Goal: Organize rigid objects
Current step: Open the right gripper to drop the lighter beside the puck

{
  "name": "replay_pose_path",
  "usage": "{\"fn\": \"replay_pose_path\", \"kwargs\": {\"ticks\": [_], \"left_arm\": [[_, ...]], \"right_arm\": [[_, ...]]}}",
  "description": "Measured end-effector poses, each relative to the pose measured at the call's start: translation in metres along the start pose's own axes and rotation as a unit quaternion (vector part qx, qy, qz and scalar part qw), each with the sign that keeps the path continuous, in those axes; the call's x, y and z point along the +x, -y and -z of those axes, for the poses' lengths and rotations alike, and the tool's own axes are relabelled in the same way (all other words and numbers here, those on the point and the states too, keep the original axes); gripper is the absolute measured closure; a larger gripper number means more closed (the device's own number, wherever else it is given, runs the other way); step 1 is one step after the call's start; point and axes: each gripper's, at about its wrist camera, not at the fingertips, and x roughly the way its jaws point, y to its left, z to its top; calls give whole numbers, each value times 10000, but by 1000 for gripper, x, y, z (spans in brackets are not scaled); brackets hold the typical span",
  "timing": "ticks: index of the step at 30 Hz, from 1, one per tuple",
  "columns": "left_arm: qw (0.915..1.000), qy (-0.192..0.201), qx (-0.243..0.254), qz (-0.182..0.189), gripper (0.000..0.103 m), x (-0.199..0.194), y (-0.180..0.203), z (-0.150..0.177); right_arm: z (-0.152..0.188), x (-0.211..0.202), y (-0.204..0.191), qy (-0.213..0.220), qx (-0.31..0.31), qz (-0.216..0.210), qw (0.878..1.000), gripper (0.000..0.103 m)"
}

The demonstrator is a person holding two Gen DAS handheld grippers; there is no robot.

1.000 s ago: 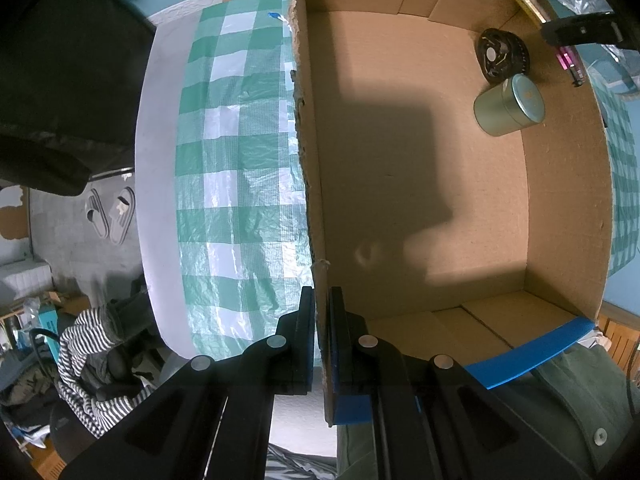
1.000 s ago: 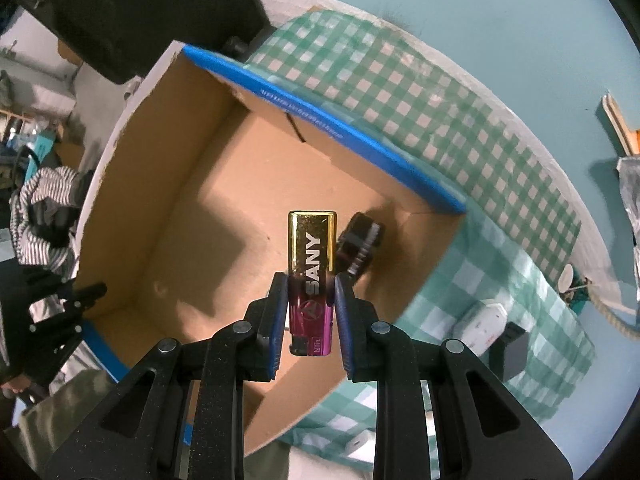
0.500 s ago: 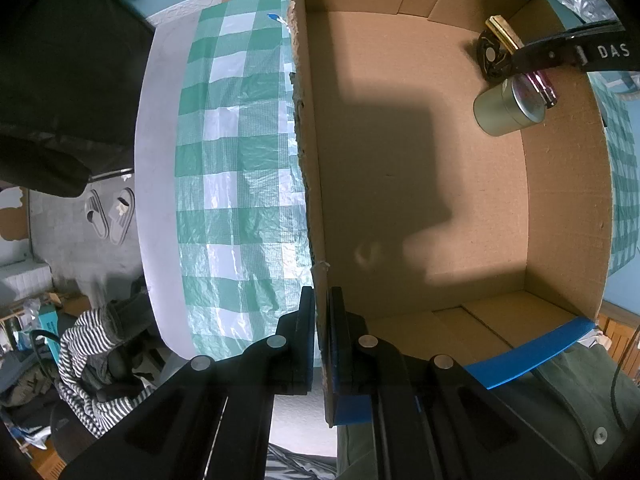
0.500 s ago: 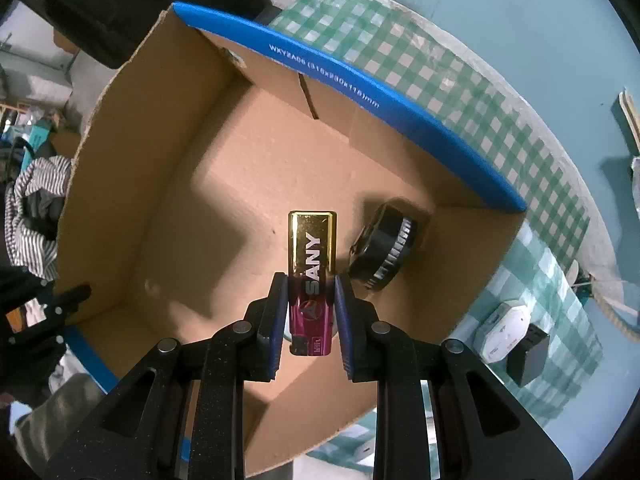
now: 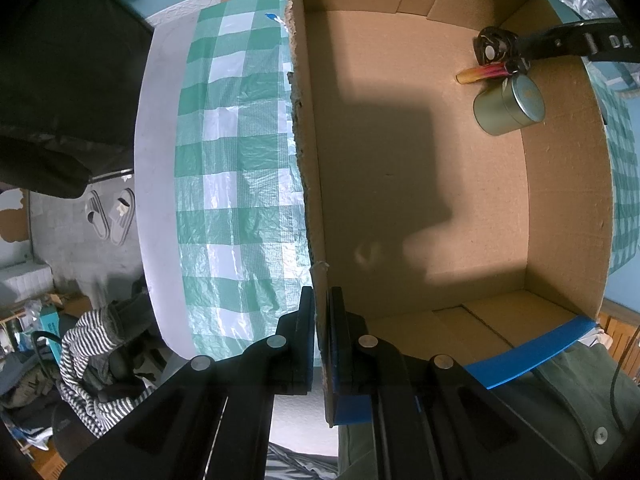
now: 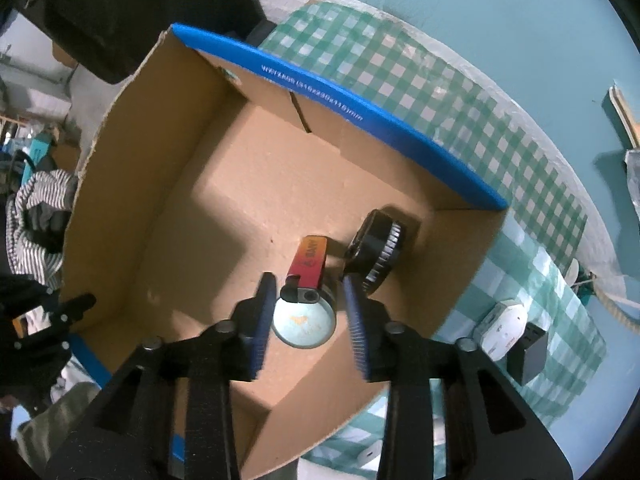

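We look down into a cardboard box (image 6: pixel 132 200) on a green checked cloth (image 5: pixel 236 184); its top edges carry blue tape.

Left gripper (image 5: pixel 320 336): clenched on the box's side wall, one finger outside, one inside; the wall runs up between them.

Right gripper (image 6: pixel 310 300): over the box's far corner as the left view has it; its jaws have just been opening and now stand released, with a gap on each side of the lighter (image 6: pixel 307 270); pads clear of it.

Lighter: red and gold, lettered body; it lies in the box, its dark end over the rim of the tin (image 6: pixel 303 322) and its gold end out toward the box floor; whether it rests there or is in mid-fall we cannot tell. In the left view it shows as a slanted streak (image 5: pixel 482 73) between tin (image 5: pixel 508 106) and black round thing (image 5: pixel 494 45).

Black round thing (image 6: pixel 374 252): ribbed rim, tilted in the corner, just beside the lighter.

Outside the box, on the cloth: a white device (image 6: pixel 502 330) touching a dark block (image 6: pixel 528 354).
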Motion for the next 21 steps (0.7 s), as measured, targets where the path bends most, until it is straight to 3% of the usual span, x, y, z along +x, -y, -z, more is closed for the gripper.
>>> {"fn": "replay_pose_path", "kwargs": {"ticks": [8, 21], "left_arm": [[10000, -1, 6, -7, 97, 0, 0, -1], [10000, -3, 6, -7, 97, 0, 0, -1]], "right_arm": [[4, -21, 3, 204, 93, -18, 9997, 60], [17, -59, 27, 543, 506, -75, 9972, 60]]}}
